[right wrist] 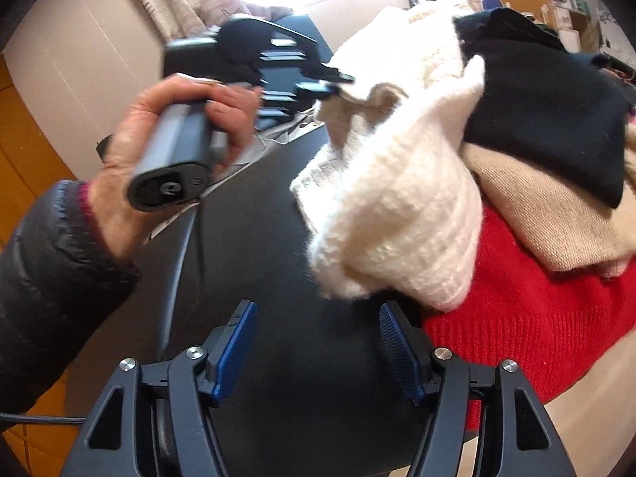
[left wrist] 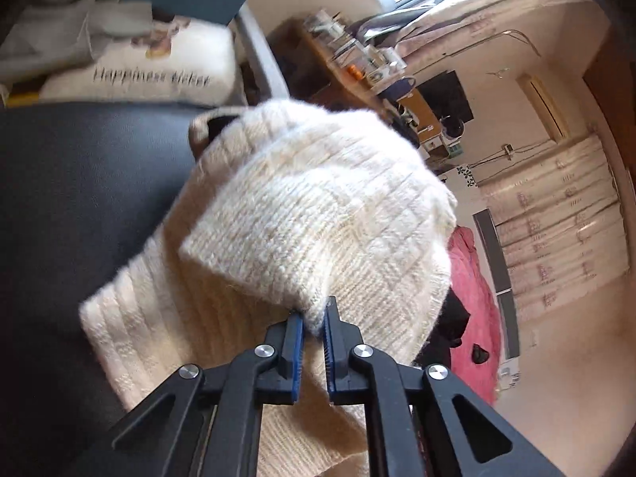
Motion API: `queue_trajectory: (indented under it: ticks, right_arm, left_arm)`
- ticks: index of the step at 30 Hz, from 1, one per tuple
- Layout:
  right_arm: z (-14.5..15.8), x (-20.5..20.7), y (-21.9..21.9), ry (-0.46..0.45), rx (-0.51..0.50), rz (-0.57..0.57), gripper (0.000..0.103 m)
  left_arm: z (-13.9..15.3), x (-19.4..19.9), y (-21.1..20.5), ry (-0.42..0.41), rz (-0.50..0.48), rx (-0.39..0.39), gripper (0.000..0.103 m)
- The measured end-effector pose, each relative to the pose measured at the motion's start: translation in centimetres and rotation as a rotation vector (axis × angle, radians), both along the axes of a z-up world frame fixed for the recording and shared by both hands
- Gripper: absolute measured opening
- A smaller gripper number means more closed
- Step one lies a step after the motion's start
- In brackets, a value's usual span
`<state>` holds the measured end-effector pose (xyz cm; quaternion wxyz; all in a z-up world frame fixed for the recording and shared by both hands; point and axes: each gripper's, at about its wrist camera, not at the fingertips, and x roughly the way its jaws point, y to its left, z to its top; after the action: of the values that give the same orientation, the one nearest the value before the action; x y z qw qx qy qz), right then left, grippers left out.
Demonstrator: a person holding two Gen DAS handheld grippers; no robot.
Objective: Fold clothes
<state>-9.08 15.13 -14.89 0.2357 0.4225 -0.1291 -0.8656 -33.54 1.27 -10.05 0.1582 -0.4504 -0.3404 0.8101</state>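
Observation:
A cream knitted sweater (left wrist: 302, 230) lies folded over on a black padded surface (left wrist: 79, 198). My left gripper (left wrist: 314, 318) is shut on a corner of its upper layer, the blue pads (left wrist: 296, 342) pinching the knit. In the right wrist view the same cream sweater (right wrist: 405, 214) hangs from the left gripper (right wrist: 338, 79), which a hand (right wrist: 159, 139) in a black sleeve holds at the upper left. My right gripper (right wrist: 318, 334) stands open just below the sweater's lower edge, with nothing between its blue pads (right wrist: 238, 346).
A red knit (right wrist: 536, 326), a beige garment (right wrist: 556, 206) and a black garment (right wrist: 548, 111) are piled at the right. A white printed pillow (left wrist: 151, 71) lies beyond the black surface. A pink cloth (left wrist: 473, 298) lies on the floor, and a cluttered desk (left wrist: 357, 63) stands behind.

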Motion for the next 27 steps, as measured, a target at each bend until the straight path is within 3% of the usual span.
queue_trajectory:
  ticks: [7,8,13,17,20,24,27]
  right_arm:
    - [0.4,-0.1,-0.9,0.006,0.050,0.005,0.070]
    - [0.4,-0.1,-1.1,0.003,0.056,0.004,0.070]
    - [0.6,0.2,-2.4,-0.002,0.064,0.014,0.072]
    - [-0.1,1.2,-3.6,-0.030,0.043,0.032,0.073]
    - [-0.1,2.3,-3.9,-0.025,0.019,0.037,0.073]
    - [0.3,2.9,-5.7,0.015,0.043,0.060,0.078]
    - [0.8,3.8,-5.0,0.034,0.066,0.077,0.079]
  left_arm:
    - [8.3,6.6,-6.7,0.205,0.094,-0.080,0.005]
    - [9.3,7.9,-8.0,0.231,0.111,-0.088,0.000]
    - [11.5,15.2,-15.9,0.295,0.209,-0.140,0.000]
    - [9.7,17.0,-18.7,0.226,0.193,-0.203,0.000]
    - [6.4,17.2,-18.8,0.128,0.106,-0.089,0.020]
    - [2.5,15.0,-16.1,0.044,0.010,0.041,0.032]
    - [0.2,11.8,-13.1,-0.025,-0.028,0.102,0.036]
